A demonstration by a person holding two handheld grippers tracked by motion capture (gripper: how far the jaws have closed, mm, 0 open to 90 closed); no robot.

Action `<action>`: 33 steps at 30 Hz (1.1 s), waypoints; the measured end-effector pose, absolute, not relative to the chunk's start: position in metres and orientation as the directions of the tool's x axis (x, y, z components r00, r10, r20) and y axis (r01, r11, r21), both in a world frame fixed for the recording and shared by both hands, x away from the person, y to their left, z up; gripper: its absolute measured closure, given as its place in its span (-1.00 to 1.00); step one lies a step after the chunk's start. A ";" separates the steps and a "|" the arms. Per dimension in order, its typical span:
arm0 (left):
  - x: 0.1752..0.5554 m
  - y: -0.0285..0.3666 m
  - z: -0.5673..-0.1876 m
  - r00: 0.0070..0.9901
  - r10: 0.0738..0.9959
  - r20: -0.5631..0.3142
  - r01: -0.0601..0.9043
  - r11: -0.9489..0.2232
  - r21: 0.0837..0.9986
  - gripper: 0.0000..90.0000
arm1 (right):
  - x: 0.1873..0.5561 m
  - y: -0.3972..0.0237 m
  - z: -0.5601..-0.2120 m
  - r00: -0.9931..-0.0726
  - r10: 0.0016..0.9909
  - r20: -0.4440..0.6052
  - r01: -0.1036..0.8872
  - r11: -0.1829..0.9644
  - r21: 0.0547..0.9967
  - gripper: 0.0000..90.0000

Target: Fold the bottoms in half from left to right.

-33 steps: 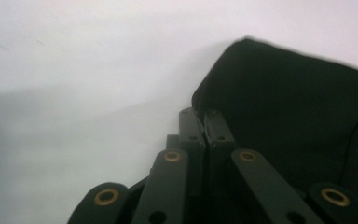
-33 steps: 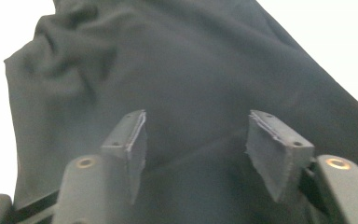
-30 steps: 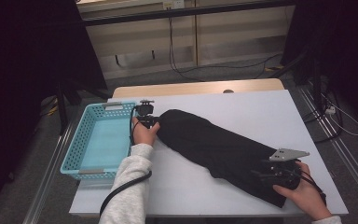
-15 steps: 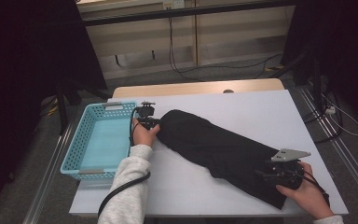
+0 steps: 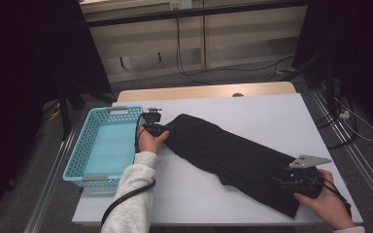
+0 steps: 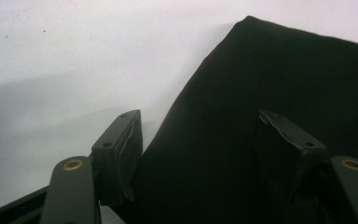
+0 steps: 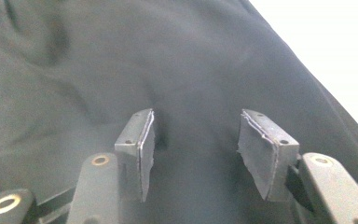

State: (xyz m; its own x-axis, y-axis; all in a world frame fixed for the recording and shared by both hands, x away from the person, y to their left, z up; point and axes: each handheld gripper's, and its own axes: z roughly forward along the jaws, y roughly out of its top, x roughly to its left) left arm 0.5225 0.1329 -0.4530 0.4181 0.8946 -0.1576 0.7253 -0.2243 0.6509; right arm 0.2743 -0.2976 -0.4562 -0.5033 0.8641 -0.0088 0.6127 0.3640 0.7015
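Observation:
A long black cloth (image 5: pixel 233 155) lies flat and slantwise across the white table (image 5: pixel 272 116). My left gripper (image 5: pixel 162 128) sits at the cloth's upper left end. Its jaws have just been opening and now stand apart (image 6: pixel 200 130), with the cloth's edge (image 6: pixel 270 70) lying under and between them and no pad pressing on it. My right gripper (image 5: pixel 284 180) rests over the cloth's lower right end near the table's front edge. It is open (image 7: pixel 198 135), and the dark fabric (image 7: pixel 121 56) lies flat below its pads.
A light blue plastic basket (image 5: pixel 77 160) stands at the table's left edge, right beside my left hand. Bare white tabletop lies behind the cloth and in front of it at the middle. Cables run over the floor beyond the table.
Both hands and the cloth stay where they were. The left gripper's jaws appear to have parted at the cloth's upper left end.

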 end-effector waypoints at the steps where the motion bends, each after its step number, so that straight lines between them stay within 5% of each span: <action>1: 0.522 0.133 -0.453 0.424 0.893 -0.150 0.722 -0.233 0.652 -0.30 | 0.275 -0.296 -0.456 -0.512 0.859 -0.010 0.599 0.365 0.713 0.03; 7: 0.523 0.134 -0.453 0.418 0.901 -0.119 0.710 -0.243 0.661 -0.46 | 0.279 -0.277 -0.450 -0.541 0.838 0.073 0.565 0.298 0.769 0.46; 12: 0.523 0.135 -0.455 0.428 0.899 -0.086 0.708 -0.275 0.651 -0.46 | 0.281 -0.267 -0.455 -0.560 0.826 0.061 0.565 0.327 0.758 0.18; 18: 0.519 0.133 -0.449 0.424 0.896 -0.130 0.751 -0.268 0.604 0.14 | 0.282 -0.266 -0.455 -0.559 0.828 0.055 0.560 0.327 0.761 -0.02; 22: 0.517 0.131 -0.449 0.399 0.887 -0.233 0.791 -0.205 0.576 0.75 | 0.282 -0.267 -0.456 -0.555 0.830 0.057 0.560 0.322 0.764 -0.10; 33: 0.511 0.124 -0.421 0.388 0.898 -0.209 0.801 -0.216 0.558 0.90 | 0.283 -0.268 -0.455 -0.534 0.842 0.071 0.559 0.289 0.778 -0.41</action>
